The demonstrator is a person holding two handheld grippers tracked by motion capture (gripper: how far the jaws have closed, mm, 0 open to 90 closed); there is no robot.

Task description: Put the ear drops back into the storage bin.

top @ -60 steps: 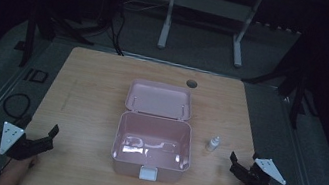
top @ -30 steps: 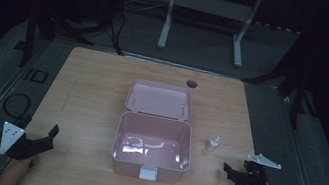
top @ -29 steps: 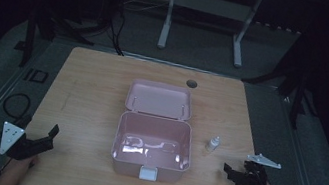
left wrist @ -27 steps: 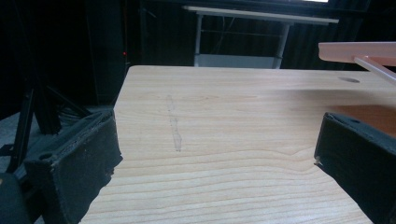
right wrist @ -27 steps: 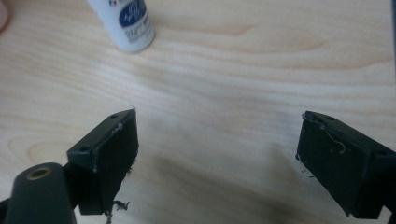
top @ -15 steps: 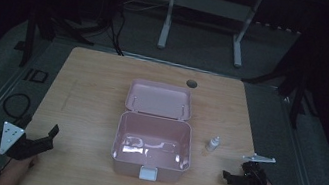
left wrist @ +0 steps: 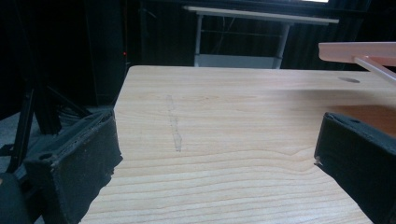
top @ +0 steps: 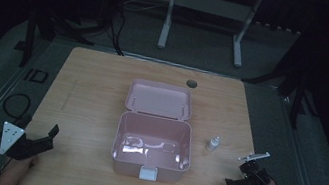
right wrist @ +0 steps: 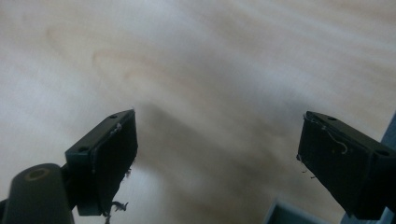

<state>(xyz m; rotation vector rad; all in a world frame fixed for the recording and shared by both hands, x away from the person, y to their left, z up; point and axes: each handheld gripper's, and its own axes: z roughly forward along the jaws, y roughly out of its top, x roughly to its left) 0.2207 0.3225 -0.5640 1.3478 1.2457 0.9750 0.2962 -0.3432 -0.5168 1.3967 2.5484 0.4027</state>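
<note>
An open pink box (top: pixel 152 146) stands mid-table, its lid (top: pixel 159 99) folded back flat behind it; the inside looks bare and glossy. A small clear bottle (top: pixel 213 143) with a white cap stands upright just right of the box. My left gripper (top: pixel 49 137) rests at the front left corner, open, jaws aimed toward the box; in the left gripper view (left wrist: pixel 215 172) nothing lies between them, and the pink lid's edge (left wrist: pixel 359 49) shows at the upper right. My right gripper (top: pixel 238 179) is open near the front right, tipped down at bare wood (right wrist: pixel 217 158).
The wooden table (top: pixel 92 90) has a round cable hole (top: pixel 191 83) at its back edge. A faint scuff line (left wrist: pixel 173 125) runs across the wood ahead of my left gripper. Cables and a metal stand (top: pixel 208 3) lie on the dark floor beyond.
My right gripper has rolled over and tipped down toward the tabletop, drifting slightly left and toward the front edge. The left gripper, box and bottle have stayed put.
</note>
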